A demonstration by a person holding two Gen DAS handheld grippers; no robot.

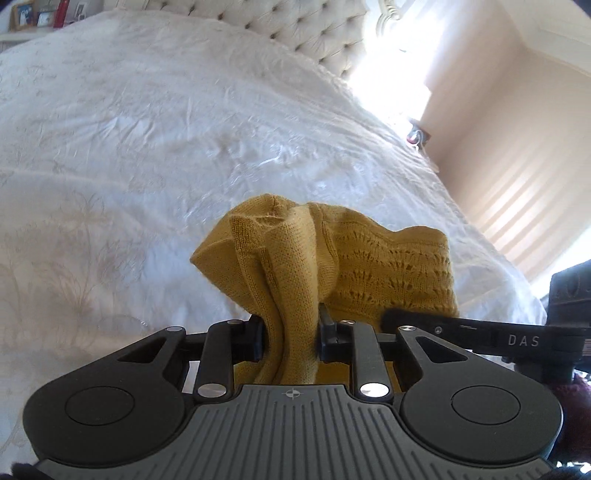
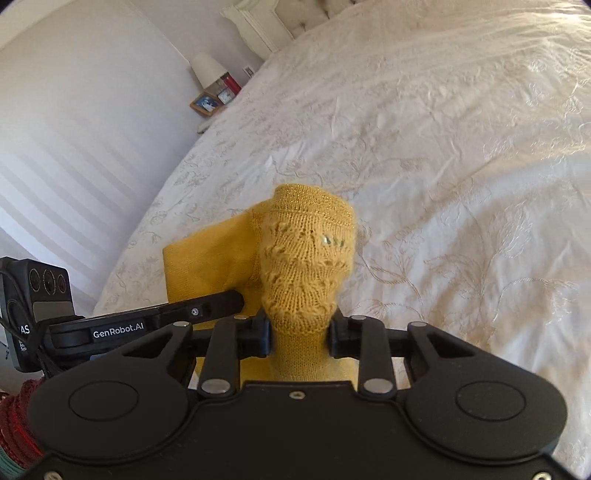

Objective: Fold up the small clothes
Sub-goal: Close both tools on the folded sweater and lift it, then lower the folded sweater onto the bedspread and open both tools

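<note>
A small mustard-yellow knitted garment (image 1: 295, 258) with a lacy openwork pattern hangs bunched above the white bedspread (image 1: 129, 147). My left gripper (image 1: 291, 336) is shut on a gathered fold of it. My right gripper (image 2: 300, 332) is shut on another bunch of the same yellow garment (image 2: 306, 266), whose ribbed hem stands up past the pads. Each view shows the other gripper alongside: the right gripper's finger (image 1: 424, 319) lies against the knit, and the left gripper's body (image 2: 118, 328) comes in from the left. The lower part of the garment is hidden behind the gripper bodies.
The embroidered white bedspread (image 2: 443, 166) fills most of both views, with a tufted headboard (image 1: 288, 22) at the far end. A bedside table with a lamp (image 2: 207, 70) and picture frames (image 2: 208, 103) stands by the wall. A bright window (image 1: 399, 66) glares beside the bed.
</note>
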